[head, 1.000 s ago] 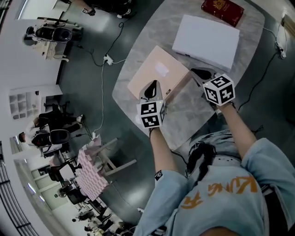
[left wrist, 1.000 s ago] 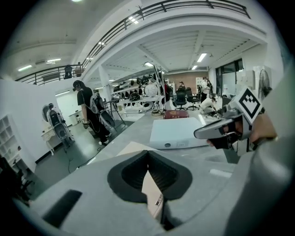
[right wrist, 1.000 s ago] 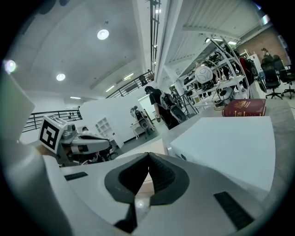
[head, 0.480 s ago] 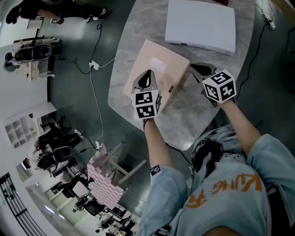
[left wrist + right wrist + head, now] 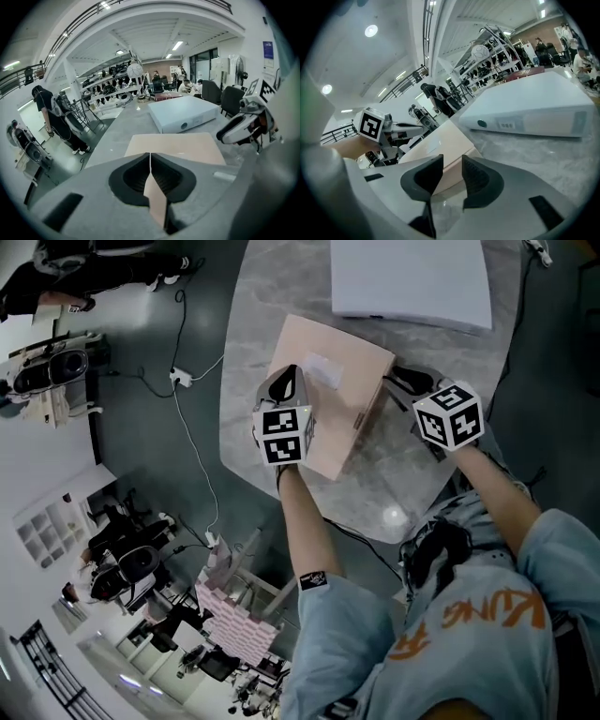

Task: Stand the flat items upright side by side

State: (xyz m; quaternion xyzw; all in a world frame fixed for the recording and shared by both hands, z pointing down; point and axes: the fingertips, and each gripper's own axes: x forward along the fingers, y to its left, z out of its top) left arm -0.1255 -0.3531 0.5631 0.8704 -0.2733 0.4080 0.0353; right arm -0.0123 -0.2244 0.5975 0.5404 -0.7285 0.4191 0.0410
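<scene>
1 pink box [image 5: 173, 147] in left claw [image 5: 150, 159]

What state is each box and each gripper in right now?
pink box: lying flat on the table, not upright.
white box: lying flat, untouched.
left gripper: shut on the pink box at its near edge.
right gripper: jaws apart, just been opening; the pink box's corner shows in the gap, not pinched.
</scene>
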